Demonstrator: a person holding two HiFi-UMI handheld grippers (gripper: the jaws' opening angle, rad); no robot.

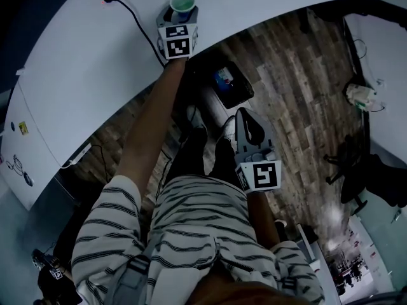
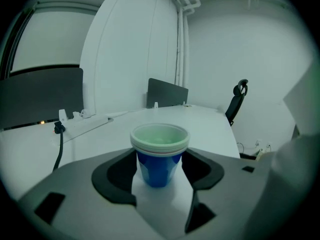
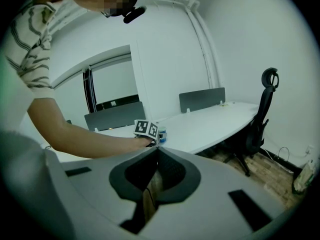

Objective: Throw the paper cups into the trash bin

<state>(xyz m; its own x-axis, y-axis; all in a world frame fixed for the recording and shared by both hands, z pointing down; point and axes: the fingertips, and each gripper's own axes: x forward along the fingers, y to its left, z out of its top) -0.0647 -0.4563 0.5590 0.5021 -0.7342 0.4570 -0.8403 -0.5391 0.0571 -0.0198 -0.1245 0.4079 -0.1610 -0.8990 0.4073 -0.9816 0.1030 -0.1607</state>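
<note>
A blue paper cup [image 2: 159, 170] with a white rim, seemingly a few nested together, stands upright on the white desk [image 1: 95, 56]. My left gripper [image 2: 159, 156] reaches out over the desk and has the cup between its jaws, with both pads against its sides. The head view shows the same cup [image 1: 182, 2] held at the tip of the left gripper [image 1: 182, 14]. The right gripper [image 1: 247, 121] hangs low over the floor beside the person's legs, shut and empty; its pads [image 3: 165, 166] meet. A dark bin-like container [image 1: 230, 84] sits on the floor under the desk edge.
A black cable [image 1: 137, 21] runs across the desk from a socket. A power strip [image 2: 85, 121] and grey divider panels [image 2: 167, 93] stand at the desk's back. A black office chair [image 3: 260, 119] is at the right, over a wood-plank floor [image 1: 299, 88].
</note>
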